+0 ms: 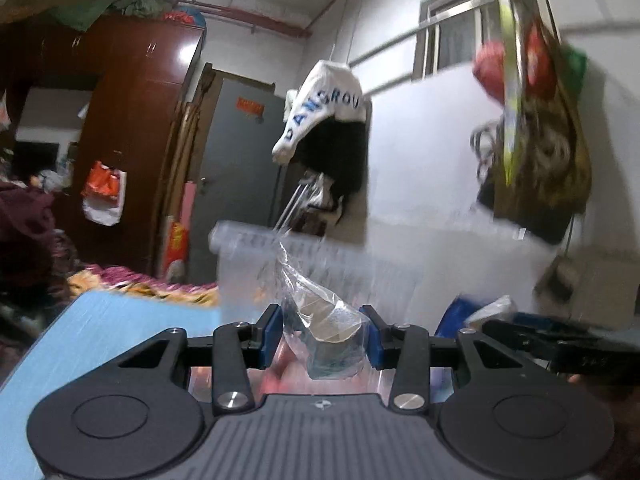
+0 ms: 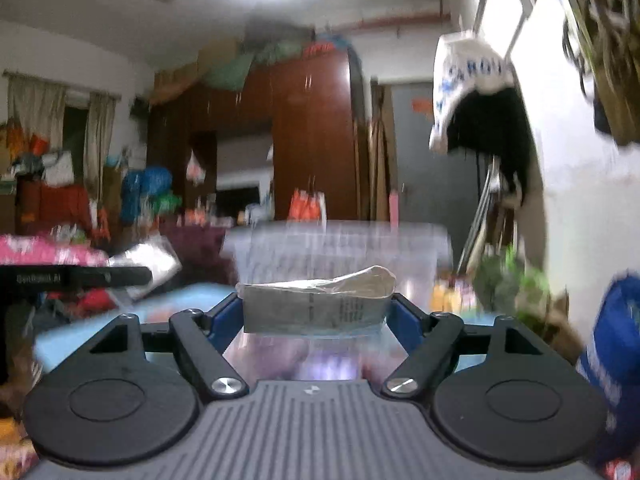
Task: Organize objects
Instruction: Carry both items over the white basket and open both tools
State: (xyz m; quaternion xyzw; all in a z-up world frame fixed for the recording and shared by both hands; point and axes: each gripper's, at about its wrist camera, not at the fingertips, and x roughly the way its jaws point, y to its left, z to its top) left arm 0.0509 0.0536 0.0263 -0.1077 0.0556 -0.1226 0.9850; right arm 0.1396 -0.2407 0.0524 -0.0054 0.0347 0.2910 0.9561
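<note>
My left gripper [image 1: 325, 338] is shut on a clear plastic bag [image 1: 320, 316] with a grey-white item inside, held up in the air. My right gripper [image 2: 316, 312] is shut on a white folded paper packet [image 2: 316, 306] with printed text. A clear plastic storage bin stands just beyond both grippers, in the left wrist view [image 1: 320, 256] and the right wrist view [image 2: 340, 248]. The left gripper [image 2: 76, 278] with its crinkled bag [image 2: 148, 262] shows at the left of the right wrist view. The right gripper's black fingers [image 1: 560, 336] show at the right of the left wrist view.
A light blue surface [image 1: 120, 336] lies below. A blue bag [image 2: 616, 360] sits at the right. A white and black garment [image 1: 328, 128] hangs on the white wall, with more bags [image 1: 536, 128] hung under the window. A brown wardrobe [image 2: 312, 140] and a grey door [image 1: 240, 184] stand behind.
</note>
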